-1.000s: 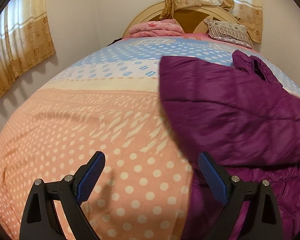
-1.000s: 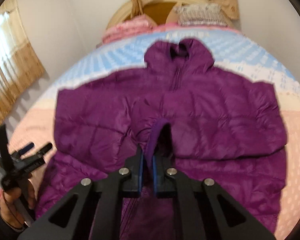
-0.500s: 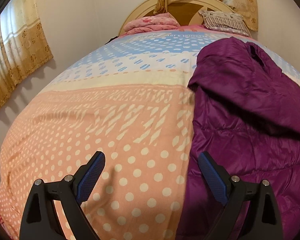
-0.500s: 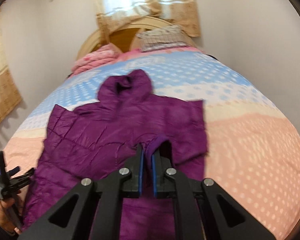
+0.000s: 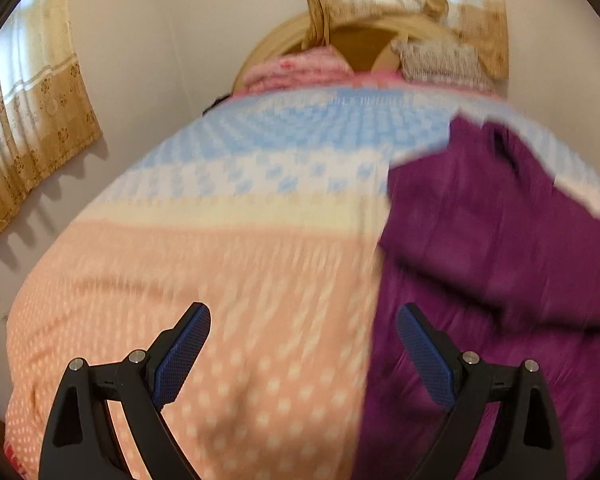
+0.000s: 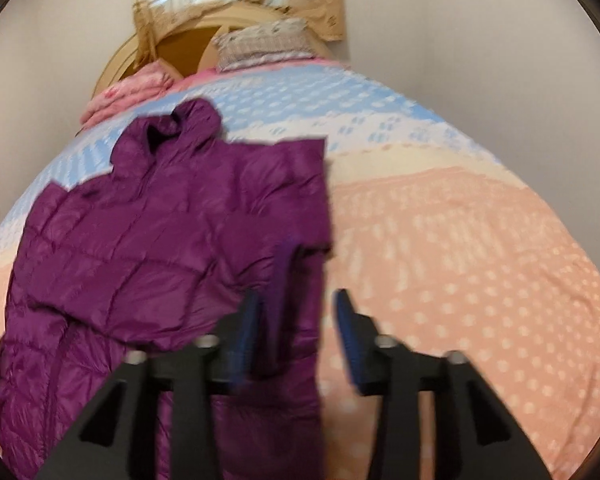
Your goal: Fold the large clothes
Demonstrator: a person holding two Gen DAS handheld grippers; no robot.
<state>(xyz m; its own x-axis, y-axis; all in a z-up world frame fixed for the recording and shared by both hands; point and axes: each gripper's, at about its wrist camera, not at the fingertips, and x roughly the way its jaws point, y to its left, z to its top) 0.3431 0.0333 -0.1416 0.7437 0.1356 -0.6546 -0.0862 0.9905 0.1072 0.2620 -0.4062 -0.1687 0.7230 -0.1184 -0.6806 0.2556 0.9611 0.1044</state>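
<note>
Bedspread in peach, cream and blue fills most of the left wrist view, blurred by motion. The left claw sits at the bottom of the frame with its blue pads spread wide and nothing between them. The purple jacket takes up the right side of the frame, its near edge just beside the right-hand pad. A headboard, pink bedding and a pillow lie at the top centre.

In the right wrist view the jacket lies flat across the left and centre of the frame, hood toward the upper left, with a sleeve folded in along its right edge. The right claw at lower centre is parted, the sleeve's cuff end lying loose in the gap, not pinched.

Judging by this, both sleeves look folded inward over the body, so the narrowing is done. Folding the length, hem toward hood, probably remains.
</note>
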